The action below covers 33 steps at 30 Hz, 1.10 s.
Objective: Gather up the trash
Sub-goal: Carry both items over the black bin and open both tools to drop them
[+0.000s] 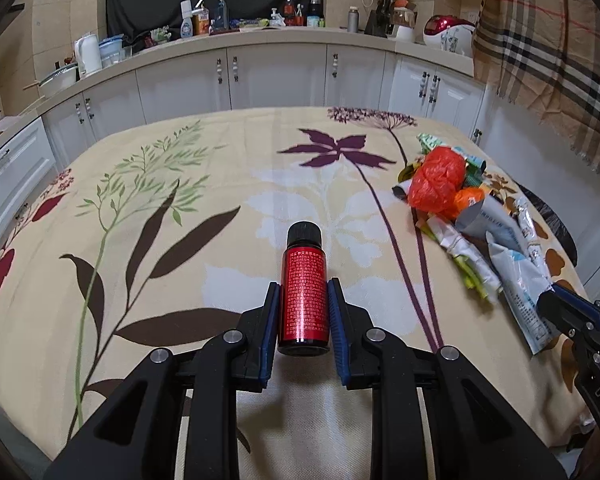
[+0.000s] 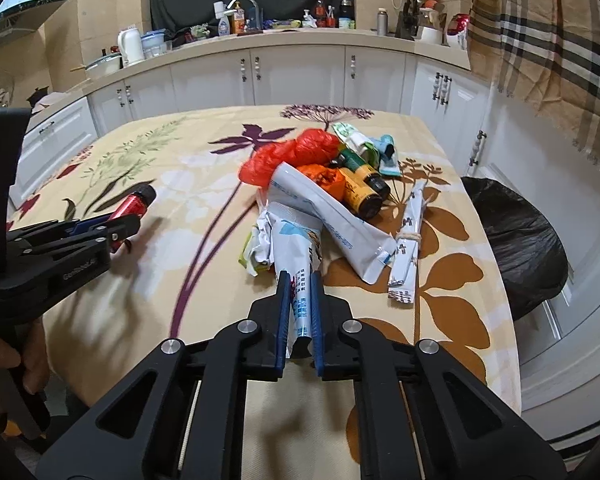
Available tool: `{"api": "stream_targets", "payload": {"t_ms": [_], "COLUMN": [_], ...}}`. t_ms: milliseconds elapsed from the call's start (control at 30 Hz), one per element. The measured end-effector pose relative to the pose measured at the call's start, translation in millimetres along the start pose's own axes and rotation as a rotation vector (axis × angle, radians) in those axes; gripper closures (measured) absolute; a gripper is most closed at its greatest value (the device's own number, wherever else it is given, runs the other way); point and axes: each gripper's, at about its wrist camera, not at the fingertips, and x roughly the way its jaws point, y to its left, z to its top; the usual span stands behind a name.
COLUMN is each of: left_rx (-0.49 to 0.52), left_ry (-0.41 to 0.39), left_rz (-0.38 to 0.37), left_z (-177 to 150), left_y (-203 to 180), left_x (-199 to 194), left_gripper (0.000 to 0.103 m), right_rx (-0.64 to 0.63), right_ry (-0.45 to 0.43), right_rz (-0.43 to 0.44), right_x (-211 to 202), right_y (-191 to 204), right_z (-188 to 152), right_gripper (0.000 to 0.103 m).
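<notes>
The left tongs (image 1: 303, 312) pinch a small red bottle (image 1: 303, 298) between their blue pads, the bottle's black cap pointing away toward twelve o'clock and its base toward the camera, held above the flowered tabletop (image 1: 160, 208). In the right wrist view these same tongs show at nine o'clock with the red bottle's cap end sticking out past them. The right tongs (image 2: 300, 300) are pressed together on the near end of a white and blue foil pouch (image 2: 296, 248), whose crumpled body runs out from between the pads toward twelve o'clock. Just beyond it lies the rest of the trash pile: a longer white pouch (image 2: 332, 216) slanting from eleven to four o'clock, a crumpled green and white wrapper (image 2: 254, 252) touching the held pouch at its ten o'clock side, and a narrow white sachet bundle (image 2: 408, 240) tied with string at two o'clock. Farther out rest an orange-red plastic bag (image 2: 288, 154), a dark bottle with a yellow label (image 2: 360, 192) and some pale wrappers (image 2: 364, 142). Off the tabletop edge at three o'clock stands a bin lined with a black bag (image 2: 516, 240). White cabinets (image 2: 300, 76) and a cluttered kitchen counter run across the back, and a plaid cloth (image 2: 548, 60) hangs at one o'clock.
</notes>
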Motion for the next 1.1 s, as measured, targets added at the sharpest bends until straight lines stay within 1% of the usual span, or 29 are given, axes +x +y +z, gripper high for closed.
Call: {"api": "stream_targets", "payload": {"t_ms": [133,300,400,500,667,800,933,1100], "left_rx": [-0.001,0.009,0.022,0.040,0.110,0.143,0.200,0.246], "left_ry": [-0.021,-0.043,-0.062,-0.073,-0.117,-0.125,-0.147,-0.126], "left_rz": [-0.007,-0.023,-0.044,-0.085,-0.159,-0.231,-0.277,-0.315], "left_z": [6,14,21,31,52,69,87,101], "left_y": [-2,-9,-18,-33,-79,-115,-165,-211], "left_x": [-6,-12,-14,-13,-10,-1,13,35], "left_gripper": [0.078,0.078,0.078,0.078,0.078,0.078,0.078,0.078], "right_rx": [-0.002,0.018,0.039,0.065,0.130,0.175,0.216,0.253], "right_ry": [-0.032,-0.089,-0.122,-0.147,-0.172,-0.191,-0.200,-0.189], "right_rz": [0.016,0.004,-0.031,-0.081,-0.170,-0.250,-0.303,-0.363], "right_x": [-11,-28,-36,-38,-33,-25,-14,7], "right_y": [1,-9,-24,-43,-90,-132,-166,-203], "right_z": [5,13,20,26,34,40,45,49], "right_gripper": [0.095,0.095,0.095,0.095,0.095,0.095,0.095,0.095]}}
